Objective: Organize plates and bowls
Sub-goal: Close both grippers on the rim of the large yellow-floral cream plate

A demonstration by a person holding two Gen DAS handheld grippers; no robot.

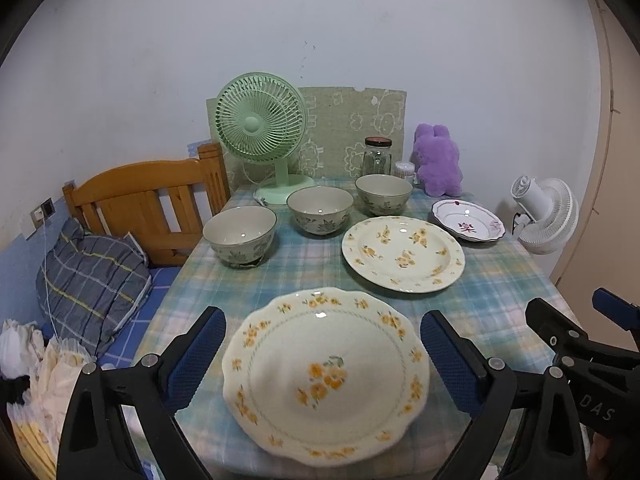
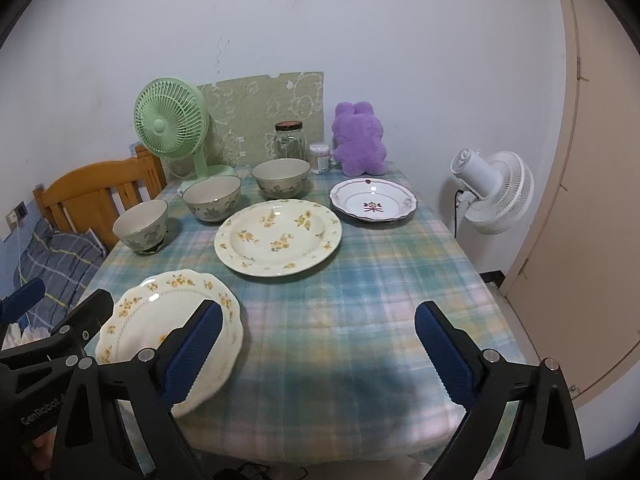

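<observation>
Both tongs stand apart and empty: the left gripper (image 1: 323, 364) straddles the scalloped plate (image 1: 326, 374) at the table's (image 1: 500, 300) near edge without touching; the right gripper (image 2: 318, 350) hangs beside it, farther off; bowls (image 1: 320, 210) line the far-left edge.

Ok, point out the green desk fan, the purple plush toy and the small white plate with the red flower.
Green desk fan (image 1: 253, 124), left wrist view, hub of its grille.
Purple plush toy (image 2: 359, 140), right wrist view, middle of its body.
Small white plate with red flower (image 2: 372, 207), right wrist view, flower motif.
</observation>
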